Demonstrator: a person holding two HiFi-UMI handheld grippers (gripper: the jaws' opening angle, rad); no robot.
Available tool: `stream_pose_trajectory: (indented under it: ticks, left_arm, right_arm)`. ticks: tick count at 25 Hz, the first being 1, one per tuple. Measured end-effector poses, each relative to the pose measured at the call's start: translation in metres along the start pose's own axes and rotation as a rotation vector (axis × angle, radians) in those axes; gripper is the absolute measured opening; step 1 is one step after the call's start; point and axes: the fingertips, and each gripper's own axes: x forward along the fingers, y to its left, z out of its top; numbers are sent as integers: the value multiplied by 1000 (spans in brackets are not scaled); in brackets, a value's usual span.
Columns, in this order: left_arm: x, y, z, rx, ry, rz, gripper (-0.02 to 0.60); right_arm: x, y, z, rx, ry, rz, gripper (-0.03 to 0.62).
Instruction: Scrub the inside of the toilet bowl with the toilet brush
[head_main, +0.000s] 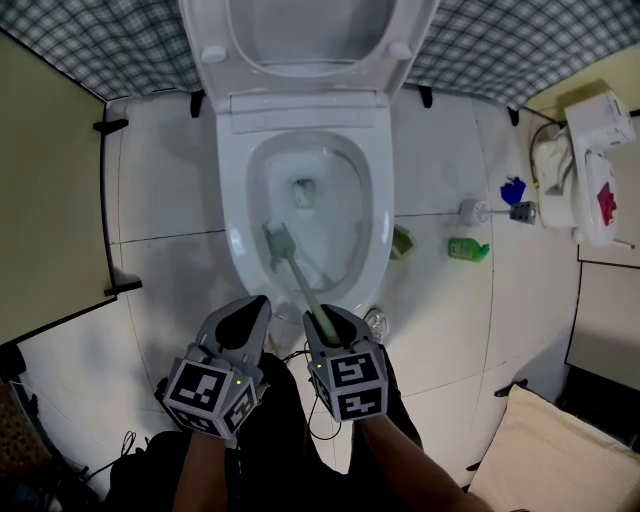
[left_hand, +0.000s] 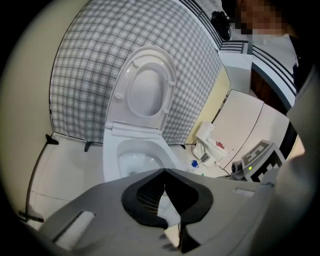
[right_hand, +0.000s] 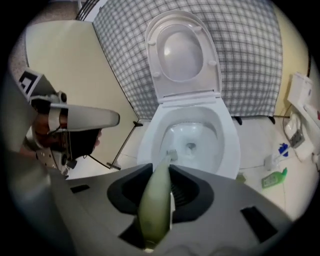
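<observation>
White floor tiles (head_main: 160, 200) surrounded the toilet (head_main: 232, 240), its lid (head_main: 300, 30) raised. The right gripper (head_main: 322, 322) clamped the green handle of the brush (head_main: 281, 243), whose head lay inside the bowl against the near-left wall. The left gripper (head_main: 247, 312) hovered just beside it, jaws together and empty.

Grey left gripper (head_main: 250, 312) and right gripper (head_main: 327, 318) carry black-and-white marker cubes (head_main: 205, 392) (green lights (head_main: 237, 379)).
</observation>
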Motion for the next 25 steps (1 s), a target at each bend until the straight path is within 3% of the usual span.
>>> stream_pose_trajectory:
  ticks: [8,14,18,21,25]
  left_arm:
    - [-1,-5,-6,-6,1,-5,0]
    - [3,-12,-8,-13,2,-16,0]
    - [5,-16,-3,-4,-4,-24,0]
    - [6,-17,-4,-1,-3,-26,0]
    - [3,-17,-8,-6,0,-23,0]
  right_arm:
    - [-17,-6,-15,46,45,30,126]
    - [-50,-47,-41,-36,136,-107,126]
    - [-63,-75,-22,-113,130,-190,126]
    - [-65,-81,-8,-168,134,-208,126]
    - [-66,-67,-17,-183,214,-177,126]
